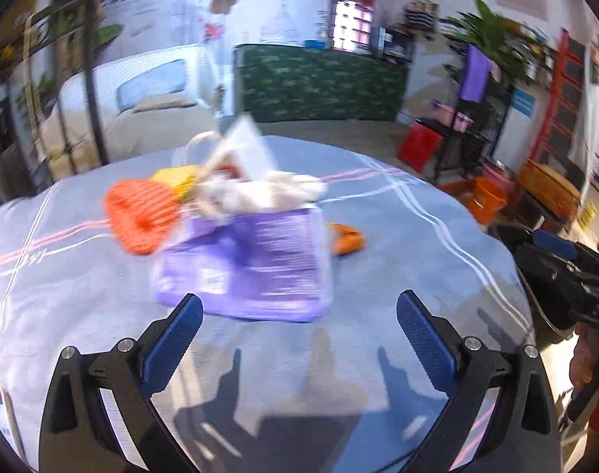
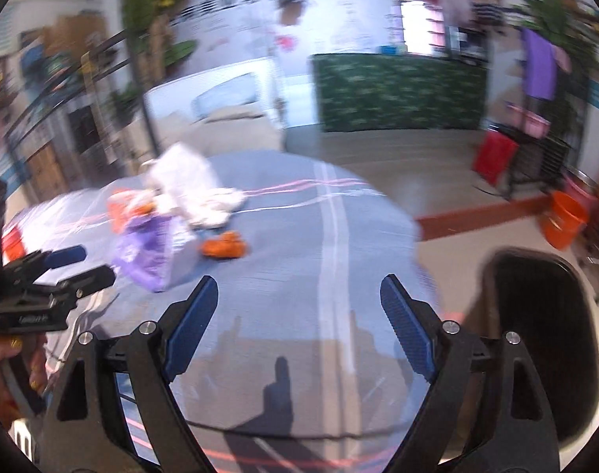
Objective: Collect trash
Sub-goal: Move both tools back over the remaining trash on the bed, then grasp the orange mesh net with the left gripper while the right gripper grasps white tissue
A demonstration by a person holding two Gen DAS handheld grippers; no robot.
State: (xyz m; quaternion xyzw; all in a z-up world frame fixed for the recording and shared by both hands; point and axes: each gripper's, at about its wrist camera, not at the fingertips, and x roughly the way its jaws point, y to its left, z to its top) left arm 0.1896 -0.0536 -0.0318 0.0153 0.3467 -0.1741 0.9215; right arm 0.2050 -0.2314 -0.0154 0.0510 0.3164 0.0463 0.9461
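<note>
The left claw (image 1: 299, 317) stands spread wide with nothing between its blue pads; the right claw (image 2: 297, 301) is likewise spread and empty. Both point down at a table (image 1: 398, 236) covered in a blue striped cloth. The trash lies in a loose pile ahead of the left claw: a purple packet (image 1: 252, 272) nearest, an orange ribbed piece (image 1: 141, 216) at its left edge, a yellow piece (image 1: 173, 179) behind that, crumpled white paper (image 1: 267, 193) behind the packet, and a small orange scrap (image 1: 348, 238) just beside it to the right. In the right wrist view a black bin (image 2: 543, 339) stands off the table's right edge. No item appears collected; judging from this, the task is at its start, and every piece remains to be moved. Print on the purple packet is blurred and unreadable. Large wall characters are visible but too smeared to read reliably.
</note>
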